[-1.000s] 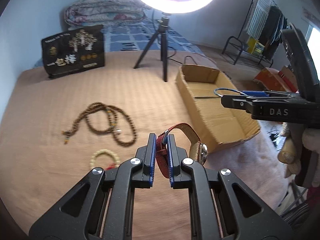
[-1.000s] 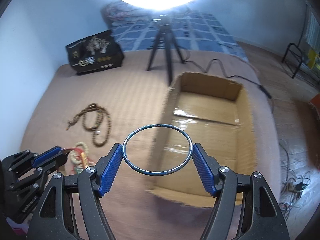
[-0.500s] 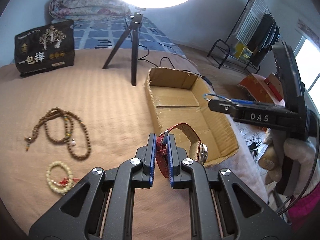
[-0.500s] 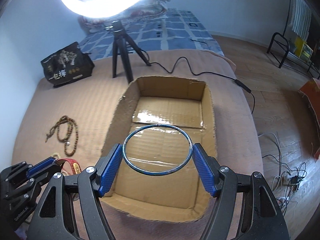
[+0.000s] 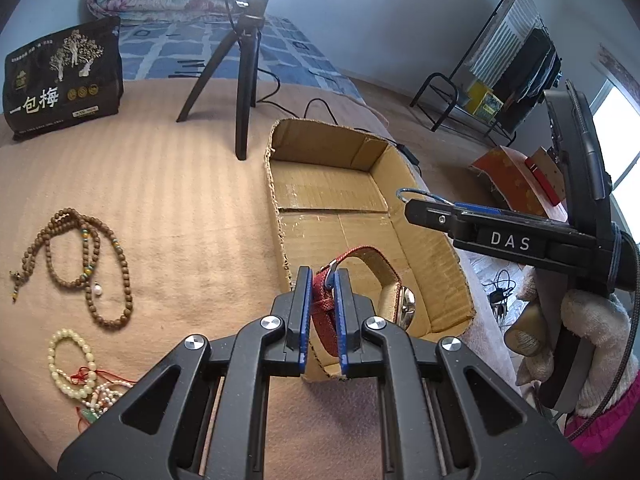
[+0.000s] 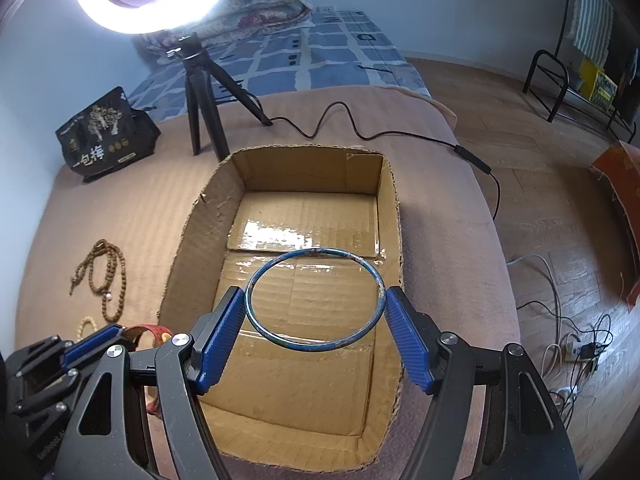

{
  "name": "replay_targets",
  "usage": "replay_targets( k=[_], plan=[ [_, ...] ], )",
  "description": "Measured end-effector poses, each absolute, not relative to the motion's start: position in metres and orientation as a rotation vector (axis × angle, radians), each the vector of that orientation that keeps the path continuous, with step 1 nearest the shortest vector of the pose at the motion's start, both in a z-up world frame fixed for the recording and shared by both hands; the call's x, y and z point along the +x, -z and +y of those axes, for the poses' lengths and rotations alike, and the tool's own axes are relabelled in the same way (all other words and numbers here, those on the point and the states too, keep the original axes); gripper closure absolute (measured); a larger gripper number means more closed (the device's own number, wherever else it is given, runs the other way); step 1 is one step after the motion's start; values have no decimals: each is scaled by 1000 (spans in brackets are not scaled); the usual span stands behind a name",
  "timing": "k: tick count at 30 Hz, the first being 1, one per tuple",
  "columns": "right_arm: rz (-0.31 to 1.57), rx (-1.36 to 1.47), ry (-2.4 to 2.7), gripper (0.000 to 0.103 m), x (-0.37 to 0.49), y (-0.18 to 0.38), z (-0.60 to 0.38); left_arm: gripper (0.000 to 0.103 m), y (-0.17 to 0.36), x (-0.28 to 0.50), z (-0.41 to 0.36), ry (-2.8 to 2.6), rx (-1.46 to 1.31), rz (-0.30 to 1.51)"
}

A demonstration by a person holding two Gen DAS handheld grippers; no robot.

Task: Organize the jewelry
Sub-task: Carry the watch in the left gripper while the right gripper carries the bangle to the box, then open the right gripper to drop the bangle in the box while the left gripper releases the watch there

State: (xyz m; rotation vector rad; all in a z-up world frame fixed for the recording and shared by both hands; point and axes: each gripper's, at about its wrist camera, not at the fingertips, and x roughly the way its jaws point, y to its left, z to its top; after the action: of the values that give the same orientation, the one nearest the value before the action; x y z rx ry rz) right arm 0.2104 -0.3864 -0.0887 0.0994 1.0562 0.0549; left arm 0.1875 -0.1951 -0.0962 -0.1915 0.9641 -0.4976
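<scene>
Right wrist view showed both grippers had moved from the bed over the cardboard box (image 6: 390, 208): right gripper (image 6: 314, 334) fingers grasping the blue bangle (image 6: 256, 320), left gripper (image 5: 322, 318) fingers clenched on the red watch strap (image 5: 320, 312), ready for dropping.

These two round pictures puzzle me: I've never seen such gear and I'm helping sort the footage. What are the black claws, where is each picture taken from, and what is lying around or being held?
There is no robot here. A person holds a hand-operated claw in each hand, and each claw carries a wide-angle camera looking along its two blue-padded fingers.

One picture is from the left gripper. It is shut on the red strap of a watch, just above the near end of an open cardboard box. The gloved hand at the right holds the other claw.

The other picture is from the right gripper, which holds a thin blue bangle between its pads over that box.

On the tan blanket lie a brown bead necklace and a pale bead bracelet. Behind stand a ring-light tripod and a black bag.
</scene>
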Motion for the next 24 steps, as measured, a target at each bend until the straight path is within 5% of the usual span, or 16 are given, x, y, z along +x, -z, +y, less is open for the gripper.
replay_targets(
  k=[16, 20, 24],
  plan=[
    [1073, 125, -21, 32, 213, 97, -397, 93, 102, 186, -215, 528, -149, 964],
    [1063, 138, -29, 32, 212, 96, -398, 79, 99, 184, -218, 528, -127, 950],
    [1055, 161, -32, 28, 211, 95, -401, 79, 99, 182, -218, 524, -110, 948]
  ],
)
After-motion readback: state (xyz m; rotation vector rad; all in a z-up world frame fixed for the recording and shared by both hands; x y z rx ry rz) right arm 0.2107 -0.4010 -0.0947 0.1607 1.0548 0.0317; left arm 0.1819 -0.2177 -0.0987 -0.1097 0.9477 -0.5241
